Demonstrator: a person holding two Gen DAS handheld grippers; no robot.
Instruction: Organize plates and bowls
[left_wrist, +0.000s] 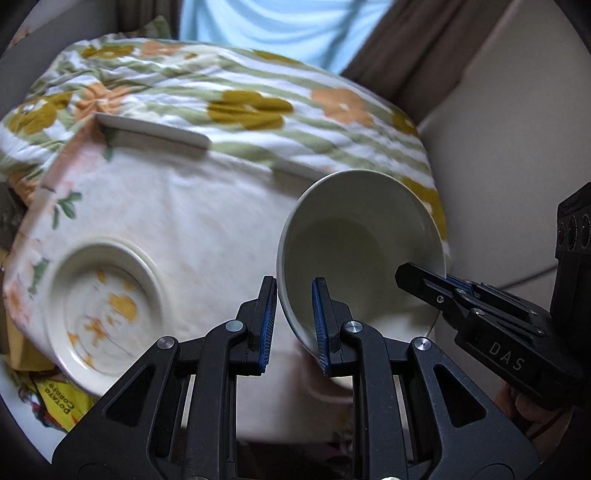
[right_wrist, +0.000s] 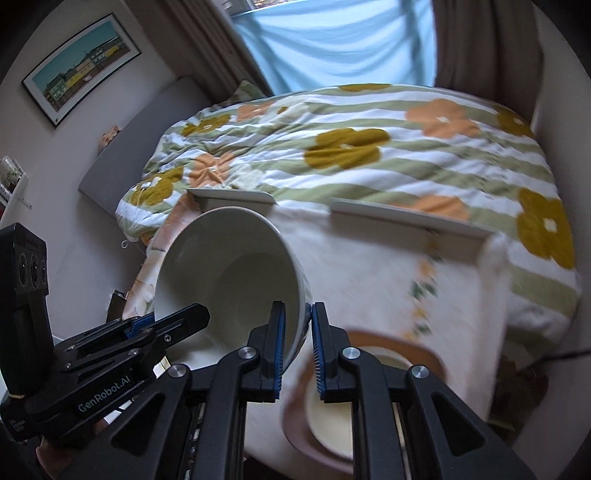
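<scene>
A white bowl (left_wrist: 362, 251) is held in the air, tilted with its opening toward both cameras, above a cloth-covered table (left_wrist: 192, 214). My left gripper (left_wrist: 295, 321) is shut on the bowl's left rim. My right gripper (right_wrist: 298, 343) is shut on the bowl's (right_wrist: 229, 273) right rim, and it shows in the left wrist view (left_wrist: 436, 284). A white plate with orange flower print (left_wrist: 103, 314) lies on the table at lower left. A cream plate on a brown plate (right_wrist: 332, 417) lies under my right gripper.
A bed with a striped, flowered quilt (right_wrist: 369, 147) lies beyond the table. Two flat white pieces (right_wrist: 406, 216) sit at the table's far edge. A yellow snack bag (left_wrist: 59, 402) lies at lower left. Curtains, a framed picture (right_wrist: 81, 85).
</scene>
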